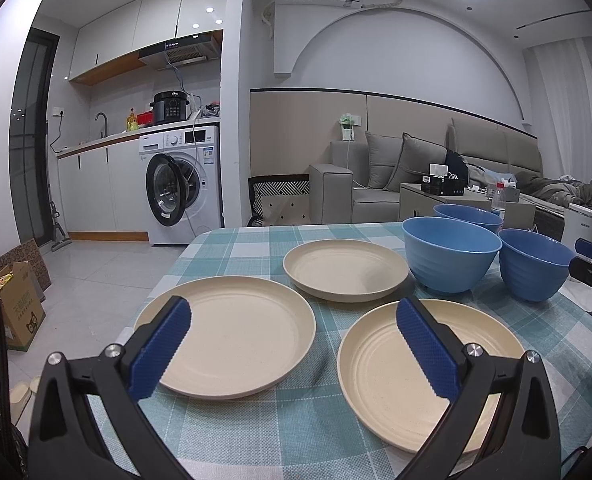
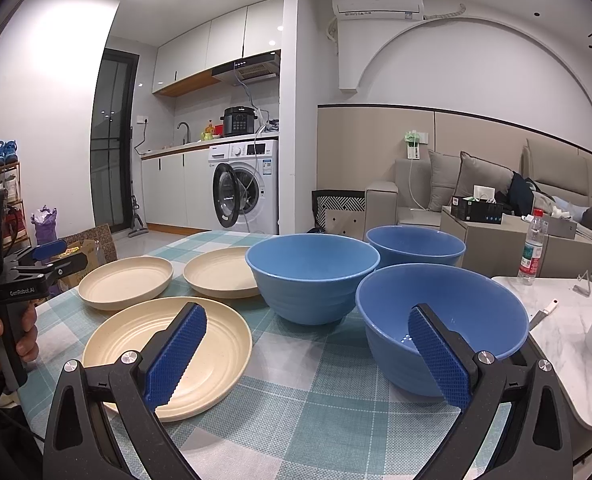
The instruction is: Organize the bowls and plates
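"GenRobot.AI" on left tool point(image 2: 48, 254)

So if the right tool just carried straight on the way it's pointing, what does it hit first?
Probably the nearest blue bowl: the open right tool has one finger already in front of its rim. Depth is unclear, so it might pass just left, over the checked tablecloth.

My left gripper point(image 1: 296, 344) fills the bottom of the left wrist view, its two blue-padded fingers point(image 1: 162, 346) spread wide apart with nothing between them. My right gripper point(image 2: 307, 354) sits the same way at the bottom of the right wrist view, fingers wide and empty. At the left edge of that view my left hand point(image 2: 4, 330) wraps the left gripper's black handle. My right gripper's blue tip shows at the right edge of the left wrist view.
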